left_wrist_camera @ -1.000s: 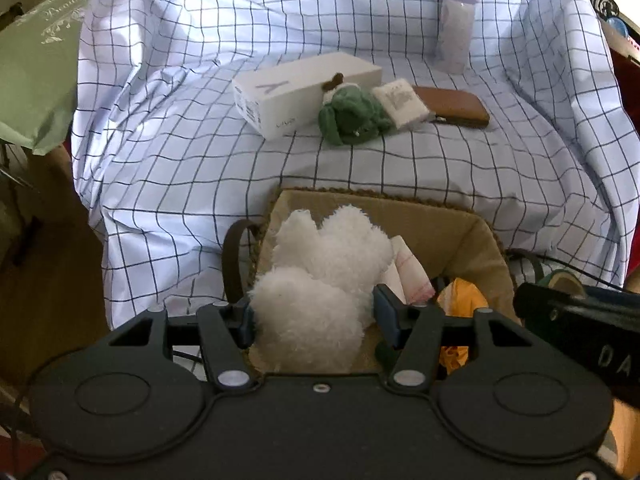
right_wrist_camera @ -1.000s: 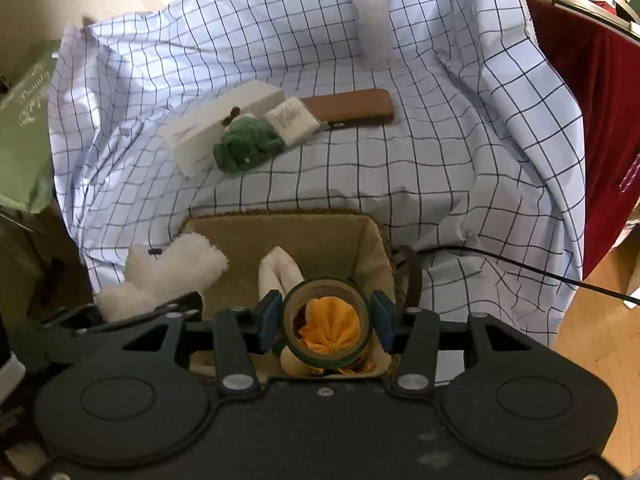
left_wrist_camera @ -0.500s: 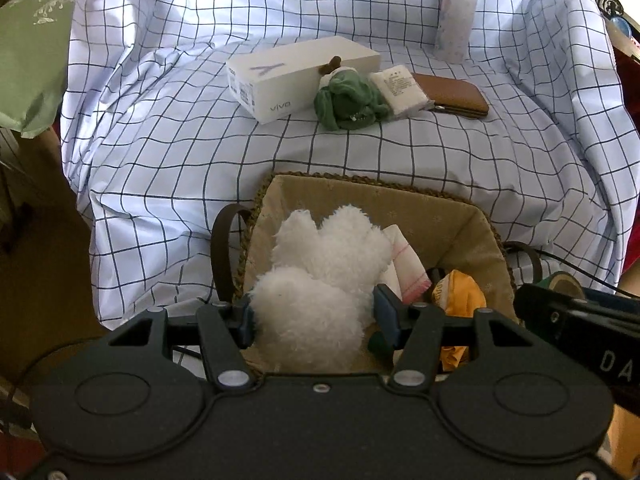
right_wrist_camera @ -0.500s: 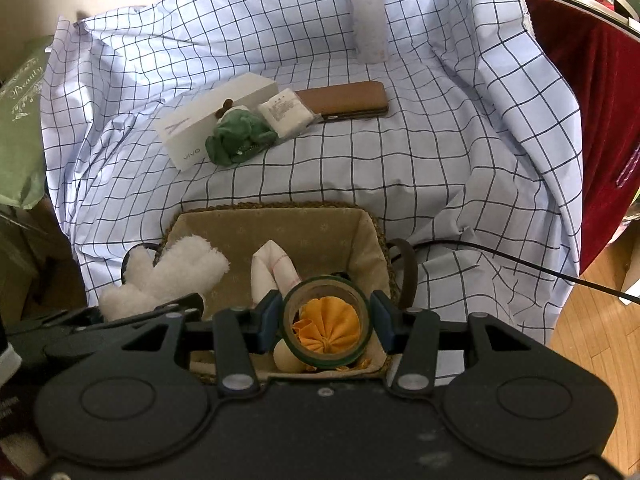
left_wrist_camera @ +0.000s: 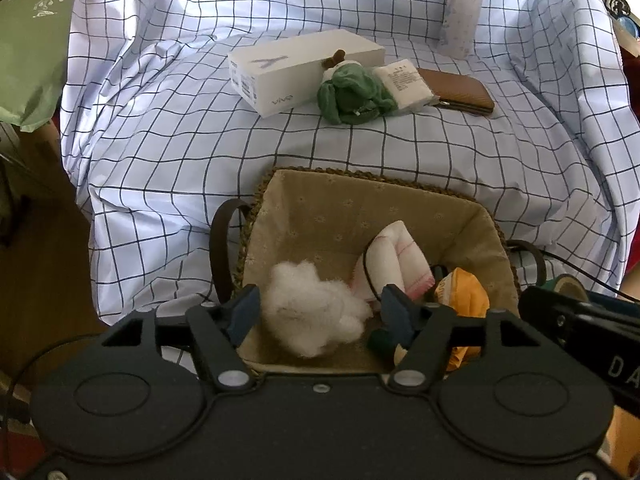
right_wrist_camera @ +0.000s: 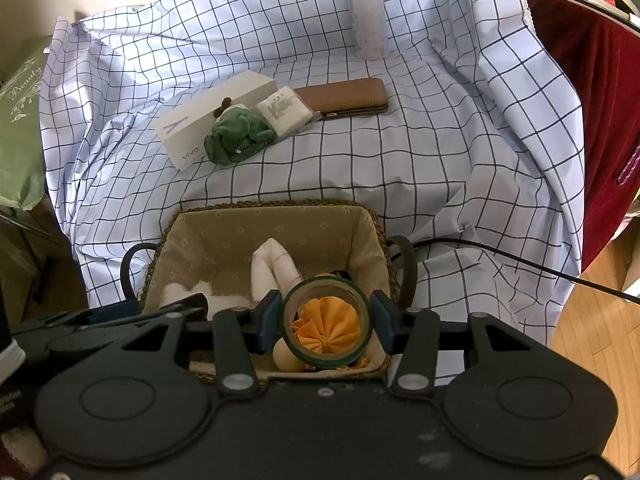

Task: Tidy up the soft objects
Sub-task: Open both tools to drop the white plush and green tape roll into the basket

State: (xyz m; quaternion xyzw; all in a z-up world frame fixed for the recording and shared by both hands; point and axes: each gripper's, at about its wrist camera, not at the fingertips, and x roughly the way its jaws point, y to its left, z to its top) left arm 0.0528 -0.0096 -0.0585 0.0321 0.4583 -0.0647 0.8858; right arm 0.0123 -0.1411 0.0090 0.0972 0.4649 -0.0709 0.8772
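Observation:
A woven basket (left_wrist_camera: 360, 184) (right_wrist_camera: 272, 210) with beige lining sits at the front of the checked cloth. My left gripper (left_wrist_camera: 316, 312) is open above its near left corner; a white fluffy toy (left_wrist_camera: 312, 312) (right_wrist_camera: 224, 300) lies loose in the basket below the jaws. A folded white-pink cloth (left_wrist_camera: 400, 256) (right_wrist_camera: 276, 268) and an orange soft item (left_wrist_camera: 464, 292) (right_wrist_camera: 332, 328) also lie inside. My right gripper (right_wrist_camera: 326, 322) is shut on a green tape roll (right_wrist_camera: 326, 292) above the basket's right side. A green plush (left_wrist_camera: 352, 92) (right_wrist_camera: 236, 136) lies on the cloth farther back.
Behind the green plush lie a white box (left_wrist_camera: 300, 72), a white tissue pack (left_wrist_camera: 404, 84) and a brown wallet (left_wrist_camera: 460, 92). A lilac bottle (left_wrist_camera: 460, 12) stands at the back. A black cable (right_wrist_camera: 520, 256) runs right of the basket. A green bag (left_wrist_camera: 28, 40) is at left.
My left gripper has opened and the white fluffy toy has dropped from it into the basket. The right gripper still holds the tape roll over the basket.

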